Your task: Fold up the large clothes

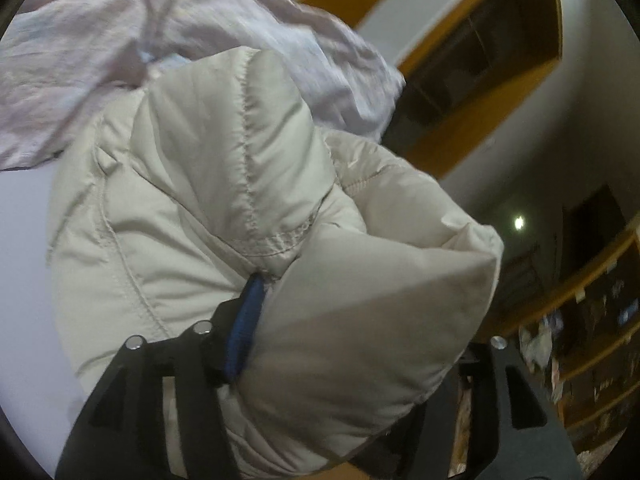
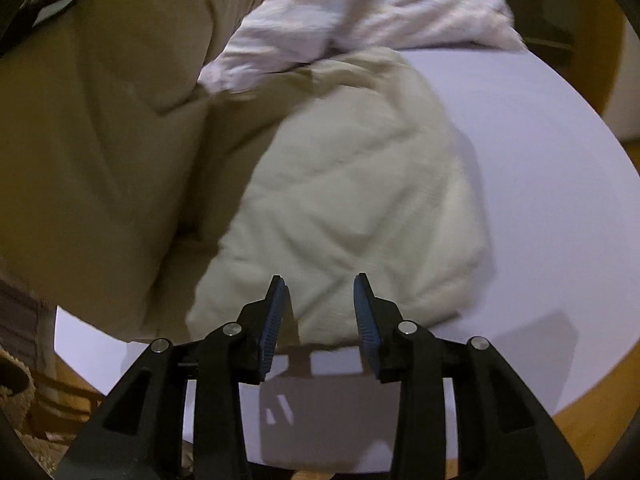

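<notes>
A cream puffer jacket [image 1: 224,184] lies bunched on the round white table [image 2: 532,168]. In the left wrist view a thick padded fold of it fills the jaws of my left gripper [image 1: 360,320]. The blue left pad [image 1: 245,320] presses against the fold and the right finger is hidden under the fabric. In the right wrist view that part of the jacket [image 2: 100,140] hangs raised at the left, while the rest [image 2: 352,208] lies flat. My right gripper [image 2: 320,280] stands open and empty over the jacket's near edge.
A crumpled pale pink cloth [image 2: 380,4] lies at the far side of the table, also seen behind the jacket as pink cloth [image 1: 160,24]. Wooden shelves [image 1: 600,340] stand to the right. Wooden floor [image 2: 592,420] and a woven basket [image 2: 12,396] lie beyond the table's rim.
</notes>
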A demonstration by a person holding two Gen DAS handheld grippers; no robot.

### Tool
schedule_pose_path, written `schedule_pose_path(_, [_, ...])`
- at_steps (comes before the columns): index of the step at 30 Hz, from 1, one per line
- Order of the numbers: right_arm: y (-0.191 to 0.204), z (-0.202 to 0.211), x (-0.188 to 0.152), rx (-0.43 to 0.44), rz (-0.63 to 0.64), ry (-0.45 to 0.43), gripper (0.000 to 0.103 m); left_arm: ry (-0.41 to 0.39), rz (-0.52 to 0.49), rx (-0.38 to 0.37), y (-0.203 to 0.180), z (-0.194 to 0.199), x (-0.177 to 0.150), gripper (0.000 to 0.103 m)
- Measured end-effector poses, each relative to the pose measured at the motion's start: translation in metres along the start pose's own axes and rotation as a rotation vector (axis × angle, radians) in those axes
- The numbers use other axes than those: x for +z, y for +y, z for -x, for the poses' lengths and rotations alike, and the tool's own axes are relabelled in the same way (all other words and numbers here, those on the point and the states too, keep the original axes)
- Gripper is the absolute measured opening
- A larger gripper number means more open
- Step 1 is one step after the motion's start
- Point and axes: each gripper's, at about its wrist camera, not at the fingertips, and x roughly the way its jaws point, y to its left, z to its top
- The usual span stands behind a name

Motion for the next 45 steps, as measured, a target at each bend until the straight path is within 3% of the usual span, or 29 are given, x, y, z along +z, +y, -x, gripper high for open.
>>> schedule_pose_path(4, [-0.015, -0.002, 0.002, -0.001, -0.055, -0.002, 0.038, 0.072, 0.022, -0.108, -0.007, -0.011, -0.001, 0.09])
schedule_pose_path(9, [-0.013, -0.003, 0.001, -0.001, -0.052, -0.004, 0.038, 0.08, 0.012, -0.149, -0.007, 0.009, 0.001, 0.096])
schedule_pose_path(14, [-0.018, -0.002, -0.002, -0.004, -0.066, 0.0, 0.039, 0.048, 0.047, -0.183, 0.007, 0.053, 0.003, 0.101])
schedule_pose_path(18, [-0.021, -0.007, -0.001, -0.009, -0.072, 0.003, 0.04, -0.019, 0.091, -0.104, 0.034, 0.076, 0.009, 0.101])
schedule_pose_path(21, [-0.021, -0.008, -0.001, -0.012, -0.072, 0.005, 0.041, -0.067, 0.145, 0.003, 0.067, 0.081, 0.015, 0.101])
schedule_pose_path(22, [-0.02, -0.008, -0.001, -0.014, -0.07, 0.005, 0.041, -0.074, 0.156, 0.059, 0.078, 0.08, 0.016, 0.1])
schedule_pose_path(26, [-0.02, -0.008, 0.0, -0.018, -0.068, 0.005, 0.042, -0.06, 0.201, 0.138, 0.109, 0.066, 0.017, 0.1])
schedule_pose_path(33, [-0.018, -0.006, -0.001, -0.02, -0.071, 0.005, 0.042, 0.005, 0.184, 0.161, 0.113, 0.036, 0.012, 0.099])
schedule_pose_path(45, [-0.028, 0.0, -0.005, -0.021, -0.092, -0.008, 0.042, 0.104, 0.087, 0.169, 0.084, -0.019, 0.007, 0.099])
